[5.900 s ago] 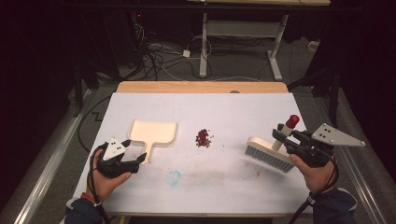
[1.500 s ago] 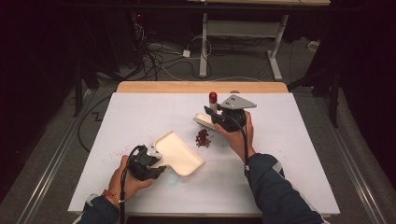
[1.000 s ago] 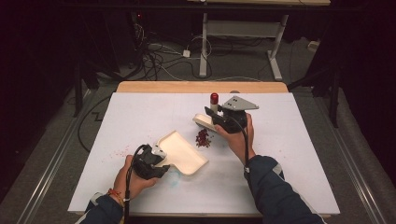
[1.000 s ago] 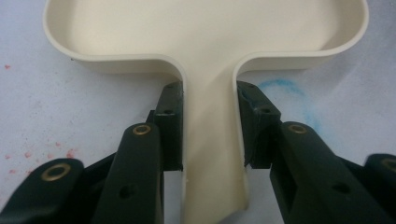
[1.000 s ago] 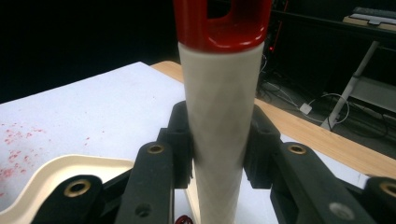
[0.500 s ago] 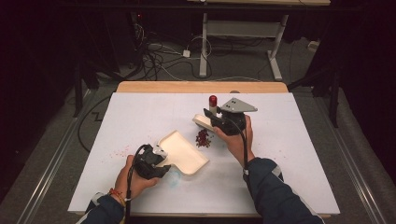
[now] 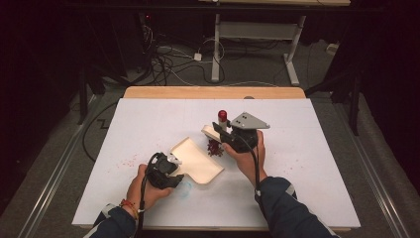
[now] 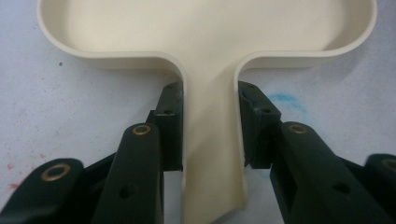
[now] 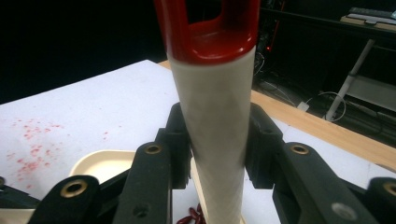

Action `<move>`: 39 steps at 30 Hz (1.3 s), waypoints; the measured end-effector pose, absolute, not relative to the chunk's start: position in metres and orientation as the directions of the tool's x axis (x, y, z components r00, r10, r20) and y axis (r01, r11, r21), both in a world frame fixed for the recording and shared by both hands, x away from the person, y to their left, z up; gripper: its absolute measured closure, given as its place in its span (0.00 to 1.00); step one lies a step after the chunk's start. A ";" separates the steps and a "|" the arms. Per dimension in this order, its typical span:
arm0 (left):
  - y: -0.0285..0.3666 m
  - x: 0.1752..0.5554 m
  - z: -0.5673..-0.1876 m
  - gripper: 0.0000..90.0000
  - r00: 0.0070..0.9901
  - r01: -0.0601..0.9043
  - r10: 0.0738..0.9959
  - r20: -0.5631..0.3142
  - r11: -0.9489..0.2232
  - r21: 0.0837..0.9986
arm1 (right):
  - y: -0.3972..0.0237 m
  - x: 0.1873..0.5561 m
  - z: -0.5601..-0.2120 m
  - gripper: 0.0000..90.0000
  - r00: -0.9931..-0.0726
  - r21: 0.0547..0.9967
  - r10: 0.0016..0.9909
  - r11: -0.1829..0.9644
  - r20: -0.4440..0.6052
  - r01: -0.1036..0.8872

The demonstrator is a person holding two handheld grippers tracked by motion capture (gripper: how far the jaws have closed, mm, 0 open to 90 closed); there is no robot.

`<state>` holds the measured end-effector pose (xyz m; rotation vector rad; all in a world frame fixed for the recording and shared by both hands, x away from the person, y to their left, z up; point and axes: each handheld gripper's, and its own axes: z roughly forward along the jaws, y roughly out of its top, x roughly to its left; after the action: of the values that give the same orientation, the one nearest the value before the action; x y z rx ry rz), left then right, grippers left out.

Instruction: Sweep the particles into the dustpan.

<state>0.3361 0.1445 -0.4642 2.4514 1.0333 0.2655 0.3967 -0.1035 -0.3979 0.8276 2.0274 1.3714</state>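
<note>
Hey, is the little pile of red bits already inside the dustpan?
No, in the high view the red bits lie on the white table just beyond the dustpan lip, beside the brush.

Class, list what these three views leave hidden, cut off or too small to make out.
1. Brush bristles: in the high view the right gripper and hand cover them; in the right gripper view the bottom edge cuts them off.
2. Red bits: too small in the high view to identify.
3. Dustpan front lip: cut off by the left gripper view's top edge.
</note>
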 end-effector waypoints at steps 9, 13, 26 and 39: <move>0.141 0.339 -0.466 0.71 0.699 0.626 0.716 0.001 -0.612 0.484 | -0.099 0.387 -0.399 0.74 -0.654 0.940 0.751 0.279 -0.087 0.195; 0.140 0.340 -0.466 0.71 0.700 0.622 0.714 0.005 -0.613 0.487 | -0.097 0.384 -0.397 0.74 -0.663 0.940 0.744 0.278 -0.083 0.195; 0.139 0.341 -0.466 0.71 0.698 0.628 0.716 -0.005 -0.610 0.483 | -0.082 0.371 -0.394 0.75 -0.680 0.943 0.731 0.260 -0.053 0.206; 0.138 0.341 -0.467 0.71 0.699 0.631 0.715 -0.009 -0.612 0.477 | -0.063 0.355 -0.393 0.76 -0.687 0.954 0.726 0.235 -0.043 0.189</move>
<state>0.3415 0.1384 -0.4673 2.4586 1.0374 0.2520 0.3546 -0.0633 -0.3933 0.8356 2.0283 1.4624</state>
